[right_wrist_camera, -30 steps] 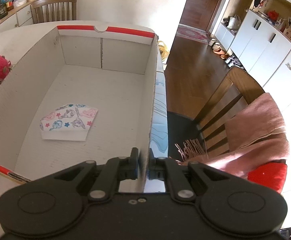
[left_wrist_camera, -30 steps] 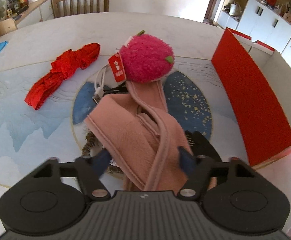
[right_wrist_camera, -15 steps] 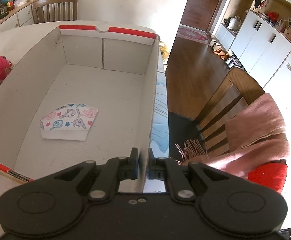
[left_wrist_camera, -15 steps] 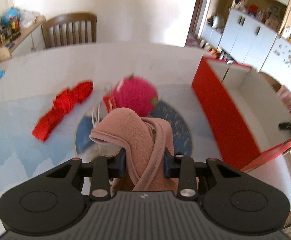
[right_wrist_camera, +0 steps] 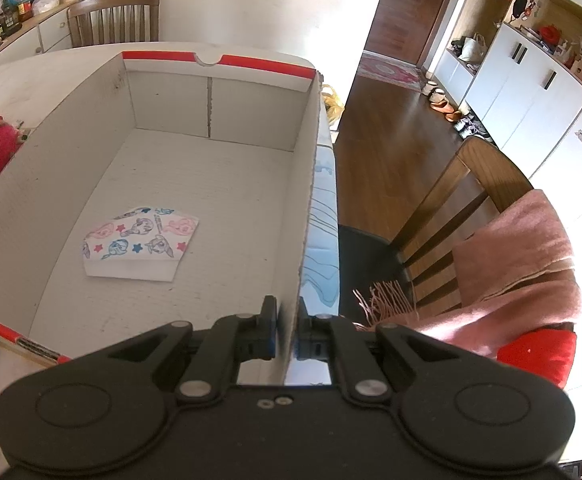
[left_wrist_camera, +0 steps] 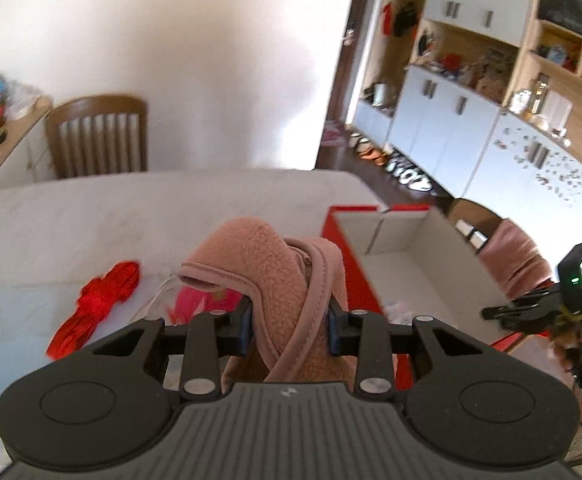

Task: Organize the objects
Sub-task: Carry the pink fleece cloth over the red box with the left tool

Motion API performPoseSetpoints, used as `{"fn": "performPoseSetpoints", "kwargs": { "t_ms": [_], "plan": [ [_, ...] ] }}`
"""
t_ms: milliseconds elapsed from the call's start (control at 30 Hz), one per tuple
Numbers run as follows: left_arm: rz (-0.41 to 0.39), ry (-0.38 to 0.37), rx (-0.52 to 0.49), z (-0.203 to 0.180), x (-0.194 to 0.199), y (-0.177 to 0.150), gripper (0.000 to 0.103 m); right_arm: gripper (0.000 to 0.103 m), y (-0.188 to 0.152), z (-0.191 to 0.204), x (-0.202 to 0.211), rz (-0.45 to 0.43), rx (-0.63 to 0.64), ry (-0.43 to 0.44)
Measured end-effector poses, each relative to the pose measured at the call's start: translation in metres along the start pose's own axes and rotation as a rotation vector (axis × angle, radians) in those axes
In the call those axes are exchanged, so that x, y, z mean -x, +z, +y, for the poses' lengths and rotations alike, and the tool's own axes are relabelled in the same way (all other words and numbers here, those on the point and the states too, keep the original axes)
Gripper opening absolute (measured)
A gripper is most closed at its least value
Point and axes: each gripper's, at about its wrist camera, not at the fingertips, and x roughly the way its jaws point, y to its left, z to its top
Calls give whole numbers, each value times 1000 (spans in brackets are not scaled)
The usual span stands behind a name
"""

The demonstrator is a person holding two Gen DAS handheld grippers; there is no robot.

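We note the left hand-held gripper pinching 1 soft, light fleece piece above the desk, held mid-fold so loose ends droop, while the right hand-held gripper is pressed together on the box wall.

This is a lived-in home — a dining room opening onto an entry hall. Wooden slat-back chairs stand around a pale dining table. White cupboards with open wooden shelves line the far wall, shoes in a row at their foot. A dark wooden door, a small rug and what seem to be hanging bags — blurred — complete it.
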Motion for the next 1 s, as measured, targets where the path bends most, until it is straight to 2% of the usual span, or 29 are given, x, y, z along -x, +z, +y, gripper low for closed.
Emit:
{"fn": "performPoseSetpoints", "kwargs": {
  "t_ms": [400, 733, 933, 1000],
  "plan": [
    [-15, -86, -134, -67, -28, 33, 32, 6, 0, -2, 0, -3, -2, 16],
    [5, -153, -223, -132, -79, 48, 32, 5, 1, -6, 1, 2, -9, 38],
    [9, -138, -281, -165, -122, 46, 32, 5, 0, -8, 1, 3, -8, 59],
    [32, -131, -295, -175, -140, 43, 33, 5, 0, -9, 2, 3, -4, 59]
  ]
}}
